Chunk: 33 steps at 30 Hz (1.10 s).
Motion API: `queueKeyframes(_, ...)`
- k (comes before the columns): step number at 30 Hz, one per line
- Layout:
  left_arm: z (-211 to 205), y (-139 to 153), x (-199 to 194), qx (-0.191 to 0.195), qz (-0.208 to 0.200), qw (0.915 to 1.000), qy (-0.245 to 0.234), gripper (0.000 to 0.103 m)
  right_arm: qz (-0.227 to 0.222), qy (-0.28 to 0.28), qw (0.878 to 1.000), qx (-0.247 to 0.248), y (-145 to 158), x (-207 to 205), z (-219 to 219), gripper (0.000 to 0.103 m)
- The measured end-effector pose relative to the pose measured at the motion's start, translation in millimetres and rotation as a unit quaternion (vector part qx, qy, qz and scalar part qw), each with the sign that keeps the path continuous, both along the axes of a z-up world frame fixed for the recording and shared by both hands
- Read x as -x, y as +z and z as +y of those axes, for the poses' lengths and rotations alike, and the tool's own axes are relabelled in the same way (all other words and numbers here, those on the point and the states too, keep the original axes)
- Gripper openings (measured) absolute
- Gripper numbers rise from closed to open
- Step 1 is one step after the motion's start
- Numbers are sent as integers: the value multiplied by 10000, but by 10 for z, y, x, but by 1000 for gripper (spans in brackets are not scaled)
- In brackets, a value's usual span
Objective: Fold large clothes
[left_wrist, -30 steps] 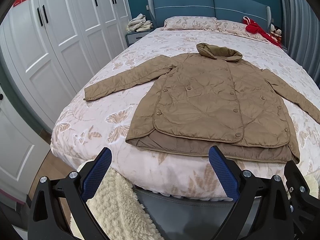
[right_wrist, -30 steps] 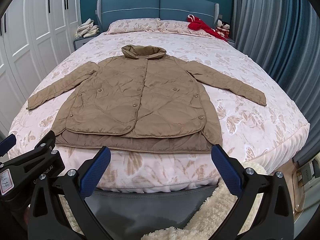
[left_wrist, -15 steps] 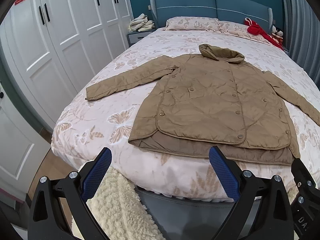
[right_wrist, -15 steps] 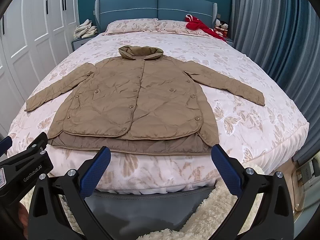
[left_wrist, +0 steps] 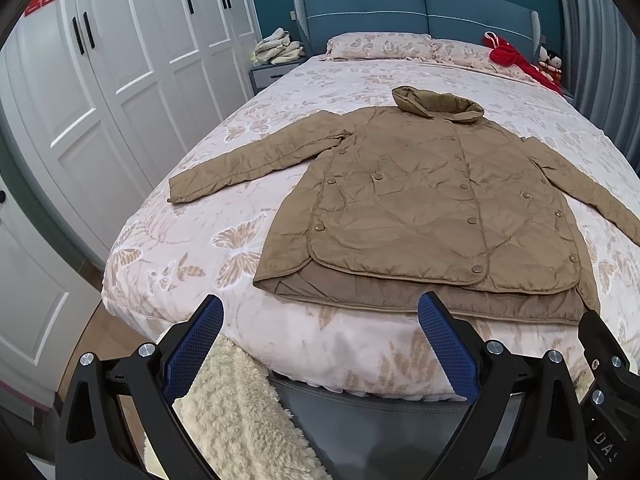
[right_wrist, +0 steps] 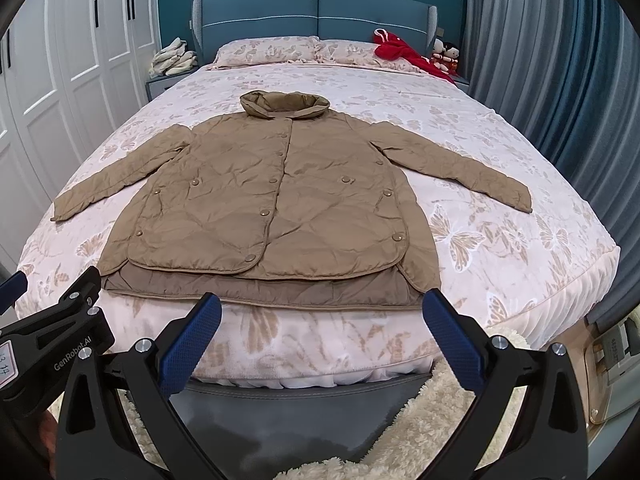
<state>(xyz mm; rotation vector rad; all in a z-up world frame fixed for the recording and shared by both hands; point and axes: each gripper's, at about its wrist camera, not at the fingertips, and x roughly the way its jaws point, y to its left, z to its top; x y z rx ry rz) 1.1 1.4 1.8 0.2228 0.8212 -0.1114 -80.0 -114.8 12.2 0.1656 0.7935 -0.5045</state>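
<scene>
A tan quilted jacket [left_wrist: 420,200] lies flat and buttoned on the bed, collar toward the headboard, both sleeves spread out. It also shows in the right wrist view [right_wrist: 276,208]. My left gripper [left_wrist: 320,316] is open and empty, held short of the bed's foot edge, below the jacket's hem at its left part. My right gripper [right_wrist: 322,312] is open and empty, just in front of the hem's middle. The left gripper's body [right_wrist: 52,328] shows at the lower left of the right wrist view.
The bed [right_wrist: 520,248] has a pink butterfly cover and a blue headboard [right_wrist: 320,12]. White wardrobes [left_wrist: 100,80] stand at the left, grey-blue curtains [right_wrist: 540,60] at the right. A red garment [right_wrist: 400,50] lies by the pillows. A cream fluffy rug [left_wrist: 236,420] lies at the bed's foot.
Both grippers have moved slightly toward the bed; the jacket sits a little lower and closer in both views. Both stay open. The jacket has not moved.
</scene>
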Motion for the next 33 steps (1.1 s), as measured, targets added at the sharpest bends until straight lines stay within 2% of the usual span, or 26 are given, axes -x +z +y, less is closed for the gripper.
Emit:
queueKeyframes(16, -2, 7, 4, -9, 14, 10000, 5, 96, 2, -12, 10000, -17, -6, -4, -5, 98)
queueKeyframes(23, 16, -62, -116, -1, 168, 9999, 29, 96, 88, 28, 9999, -55, -68, -86, -68, 98)
queueKeyframes(28, 68, -166, -426, 157, 547, 9983, 87, 96, 84, 22, 9990, -429, -157, -200, -399, 98)
queueKeyframes(33, 103, -242, -788, 202, 665, 9972, 282, 96, 98, -409, 9966, -704, -257, -305, -1009, 98)
